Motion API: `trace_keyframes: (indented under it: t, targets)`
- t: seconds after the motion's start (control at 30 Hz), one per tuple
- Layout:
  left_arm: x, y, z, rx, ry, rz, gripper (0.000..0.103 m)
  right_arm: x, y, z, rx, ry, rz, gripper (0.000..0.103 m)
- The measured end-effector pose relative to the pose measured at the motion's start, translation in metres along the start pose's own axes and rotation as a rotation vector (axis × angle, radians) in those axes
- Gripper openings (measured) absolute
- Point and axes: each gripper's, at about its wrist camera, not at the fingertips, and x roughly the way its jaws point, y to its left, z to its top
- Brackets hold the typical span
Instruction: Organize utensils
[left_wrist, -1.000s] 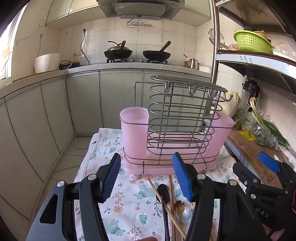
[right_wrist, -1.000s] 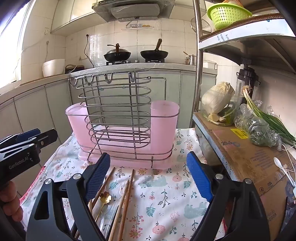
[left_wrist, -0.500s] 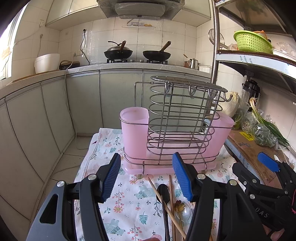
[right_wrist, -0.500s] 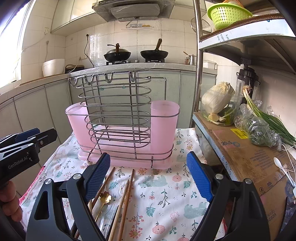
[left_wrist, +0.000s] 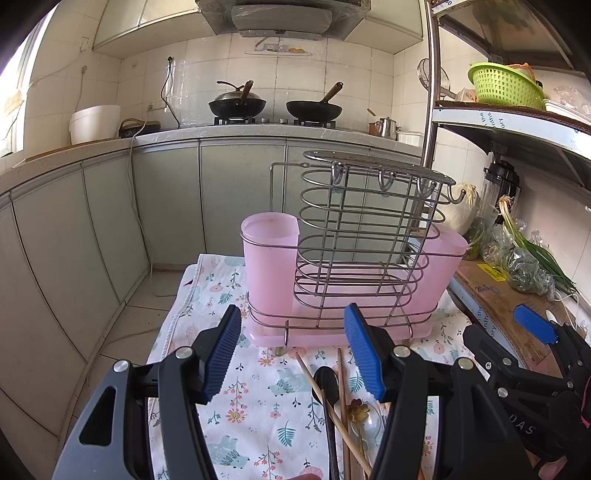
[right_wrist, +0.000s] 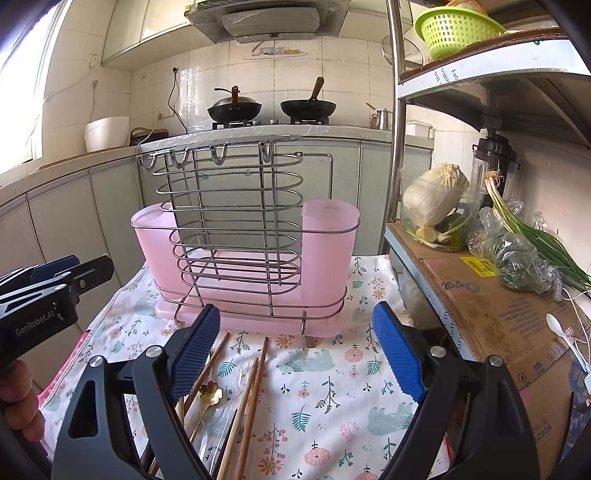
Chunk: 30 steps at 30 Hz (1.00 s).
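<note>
Left wrist view shows almost nothing changed from a second ago: the left gripper hangs in the same spot over the flowered cloth, its blue pads wide apart and holding nothing, and the rack sits where it did. In the right wrist view the right gripper is just as steady, likewise spread open and empty. That stillness suggests the sorting has not begun, and both pink cups of the rack look empty from here. The utensils lie loose on the cloth just in front of the rack and below the grippers: wooden chopsticks, a dark spoon and a gold spoon with a flower-shaped end. The chopsticks run lengthwise roughly from the person toward the rack, their far tips pointing at its base, and one of them crosses the others at a slant. The dark spoon lies along the same line, bowl toward the rack and handle back toward the person. A likely first pick is a chopstick taken across its long axis, then tipped upright into the left pink cup.
</note>
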Motion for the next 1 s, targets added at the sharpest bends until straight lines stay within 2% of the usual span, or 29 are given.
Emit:
trace_keyframes:
  t: [1.0]
  targets:
    - [-0.0033, 0.002, 0.0004, -0.003, -0.003, -0.004, 0.058, -0.0042, 0.0039, 0.0035, -0.005, -0.007, -0.004, 0.085]
